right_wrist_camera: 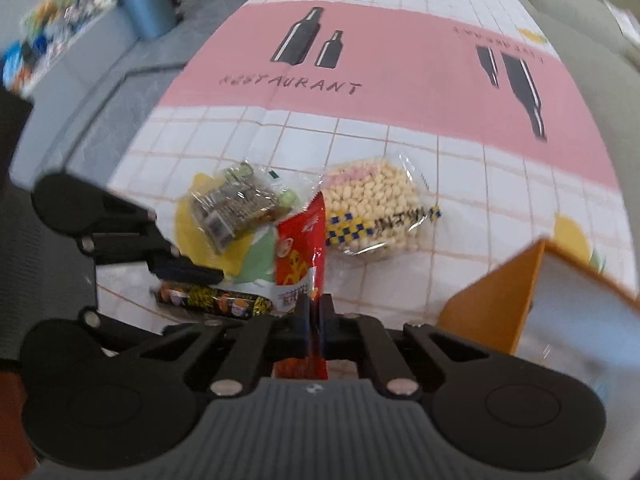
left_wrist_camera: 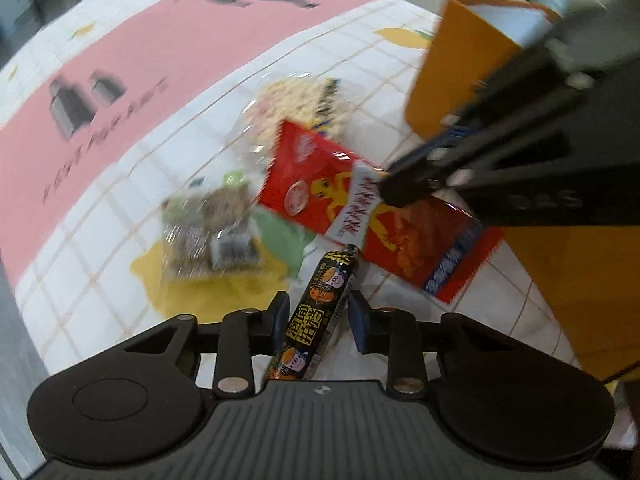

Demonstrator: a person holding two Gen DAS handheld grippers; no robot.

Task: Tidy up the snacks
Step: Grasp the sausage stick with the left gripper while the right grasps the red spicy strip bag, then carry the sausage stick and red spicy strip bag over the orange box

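Observation:
A black sausage stick (left_wrist_camera: 320, 304) with orange print lies slanted between the fingers of my left gripper (left_wrist_camera: 318, 314), and the pads press on its sides. In the right wrist view the same stick (right_wrist_camera: 216, 302) lies under a left finger (right_wrist_camera: 188, 272). My right gripper (right_wrist_camera: 316, 314) is shut on the edge of a red snack bag (right_wrist_camera: 300, 248), which stands up on edge between its pads. In the left wrist view the right gripper (left_wrist_camera: 400, 190) comes in from the upper right and pinches the red bag (left_wrist_camera: 312, 168) at its white seal.
A clear pack of puffed grains (right_wrist_camera: 376, 204) and a clear pack of brown snacks (right_wrist_camera: 236, 204) lie just beyond on the checked tablecloth (right_wrist_camera: 460, 168). An open orange box (right_wrist_camera: 492, 304) stands at the right. A blue bin (right_wrist_camera: 148, 4) stands on the floor at the far left.

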